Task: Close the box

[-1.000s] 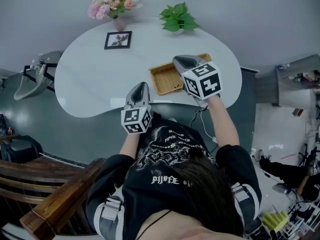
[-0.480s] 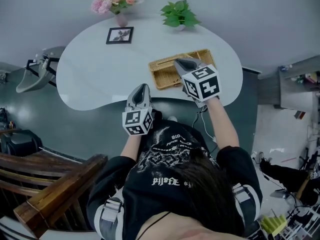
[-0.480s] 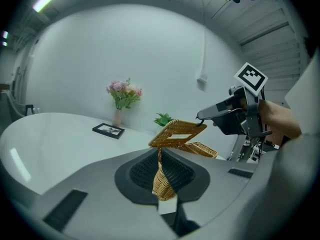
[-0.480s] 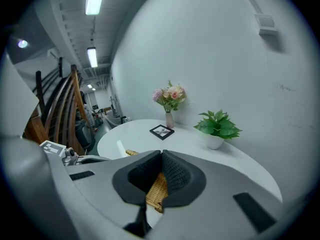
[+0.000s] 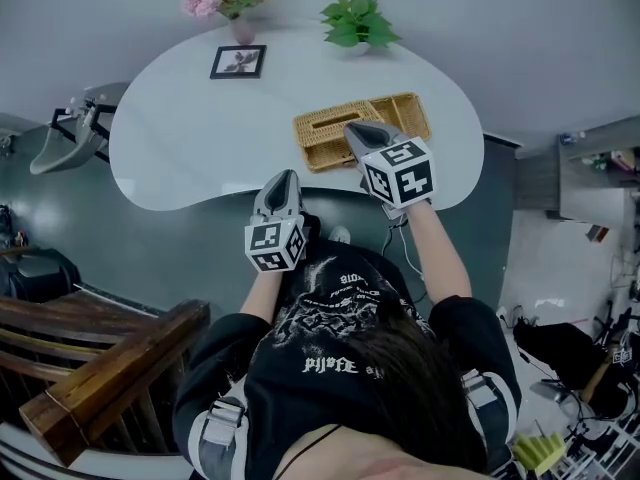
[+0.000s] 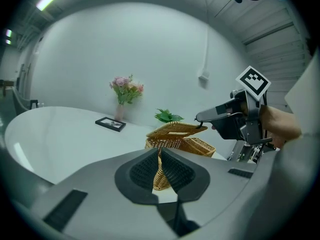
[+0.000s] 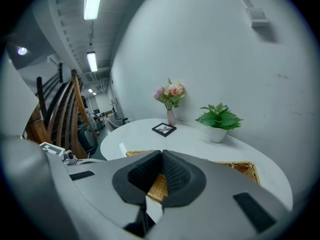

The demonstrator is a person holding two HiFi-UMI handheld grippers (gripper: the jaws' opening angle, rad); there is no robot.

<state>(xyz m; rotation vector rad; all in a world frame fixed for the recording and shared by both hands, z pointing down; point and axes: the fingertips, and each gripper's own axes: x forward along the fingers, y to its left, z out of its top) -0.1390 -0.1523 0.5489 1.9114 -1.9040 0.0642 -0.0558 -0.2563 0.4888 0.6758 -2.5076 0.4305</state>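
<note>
Right gripper's (image 5: 356, 131) clenched jaws touch the wicker box's (image 5: 405, 114) half-raised lid (image 6: 175, 129); left gripper (image 5: 283, 177), jaws clenched, hovers at 8 o'clock. Plant (image 5: 357, 23) stands at 12, frame (image 5: 238, 62) at 10.

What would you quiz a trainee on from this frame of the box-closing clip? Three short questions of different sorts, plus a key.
1. True or false: the left gripper holds the wicker lid.
2. Name the flat, dark-edged item lying on the table beyond the box.
3. The lid is: A) flat on the box B) raised above the box C) lying on the table.

Key
1. False. The left gripper hangs shut and empty near the table's front edge. The right gripper is the one shut on the lid's edge.
2. The picture frame.
3. B. The box is not yet closed.
</note>
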